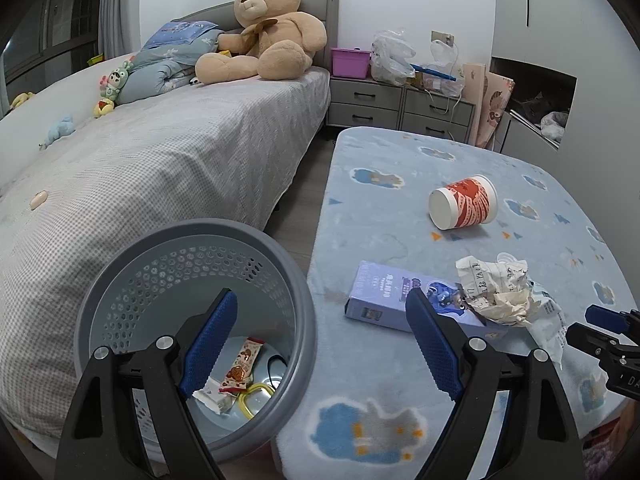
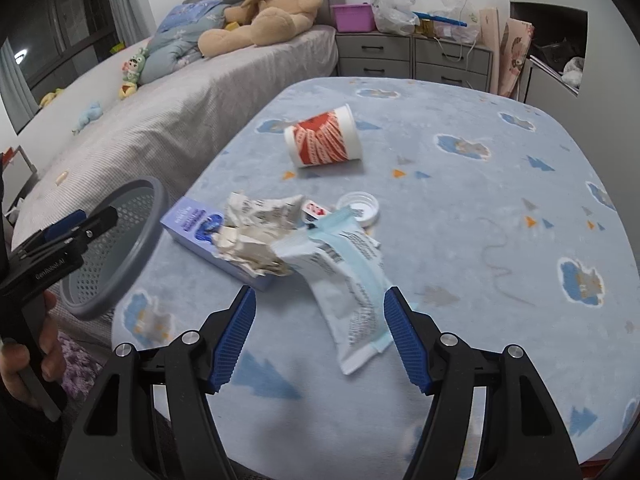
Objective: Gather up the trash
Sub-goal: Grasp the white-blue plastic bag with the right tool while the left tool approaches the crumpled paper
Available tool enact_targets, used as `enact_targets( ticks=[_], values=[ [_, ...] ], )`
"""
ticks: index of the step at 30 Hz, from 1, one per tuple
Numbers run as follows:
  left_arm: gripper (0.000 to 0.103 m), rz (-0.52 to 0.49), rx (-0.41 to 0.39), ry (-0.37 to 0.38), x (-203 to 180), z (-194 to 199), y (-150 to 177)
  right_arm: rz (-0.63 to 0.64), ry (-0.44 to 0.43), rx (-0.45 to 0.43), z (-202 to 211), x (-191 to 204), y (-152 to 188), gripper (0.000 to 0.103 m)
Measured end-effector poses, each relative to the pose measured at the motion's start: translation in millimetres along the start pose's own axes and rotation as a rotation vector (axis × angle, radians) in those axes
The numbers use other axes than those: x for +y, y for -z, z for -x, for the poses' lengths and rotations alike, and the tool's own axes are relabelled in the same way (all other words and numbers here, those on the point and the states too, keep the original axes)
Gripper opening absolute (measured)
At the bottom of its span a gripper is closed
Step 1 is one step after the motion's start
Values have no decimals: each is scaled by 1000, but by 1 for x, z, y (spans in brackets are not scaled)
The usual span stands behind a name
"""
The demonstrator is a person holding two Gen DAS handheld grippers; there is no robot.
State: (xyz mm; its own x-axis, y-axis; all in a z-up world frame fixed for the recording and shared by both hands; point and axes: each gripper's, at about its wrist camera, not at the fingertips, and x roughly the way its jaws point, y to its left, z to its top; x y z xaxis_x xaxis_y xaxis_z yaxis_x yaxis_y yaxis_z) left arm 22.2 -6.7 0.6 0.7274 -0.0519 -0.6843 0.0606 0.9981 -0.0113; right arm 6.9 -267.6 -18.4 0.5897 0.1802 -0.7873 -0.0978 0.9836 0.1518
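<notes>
Both tongs gaped empty, the left tongs (image 1: pixel 320 344) beside the bin (image 1: pixel 192 260), the right tongs (image 2: pixel 320 332) straddling the wrapper (image 2: pixel 348 292) for pickup.

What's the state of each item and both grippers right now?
left gripper: open, empty
right gripper: open, empty
trash bin: upright, wrappers inside
paper cup: on its side
purple box: lying flat
crumpled paper: on the box
blue-white wrapper: flat on table

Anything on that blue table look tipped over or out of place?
Yes. The red-and-white cup lies on its side mid-table. Nearer, crumpled paper rests on the purple box, beside a white wrapper and loose lid.
</notes>
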Motion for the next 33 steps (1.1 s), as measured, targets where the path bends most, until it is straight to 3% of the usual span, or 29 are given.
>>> enact_targets(
  ticks=[5,12,23,28,30,33],
  values=[
    [82,-9,12,-5,-5,-7,-1,14,9,38,-11,-12,-2,66],
    [82,-14,27,-9,-7,-14,0,36,-13,63,-29,-16,-7,74],
    [82,-24,50,-4,-10,-23,0,38,-50,109,-57,-17,-13,74],
    [82,-32,53,-1,-12,-25,1,37,-53,104,-59,-14,-12,69],
    [82,-35,55,-1,-13,-25,1,19,-55,103,-60,-17,-11,60],
    [82,-37,52,-1,-14,-24,1,-3,-60,90,-57,-19,-9,57]
  ],
)
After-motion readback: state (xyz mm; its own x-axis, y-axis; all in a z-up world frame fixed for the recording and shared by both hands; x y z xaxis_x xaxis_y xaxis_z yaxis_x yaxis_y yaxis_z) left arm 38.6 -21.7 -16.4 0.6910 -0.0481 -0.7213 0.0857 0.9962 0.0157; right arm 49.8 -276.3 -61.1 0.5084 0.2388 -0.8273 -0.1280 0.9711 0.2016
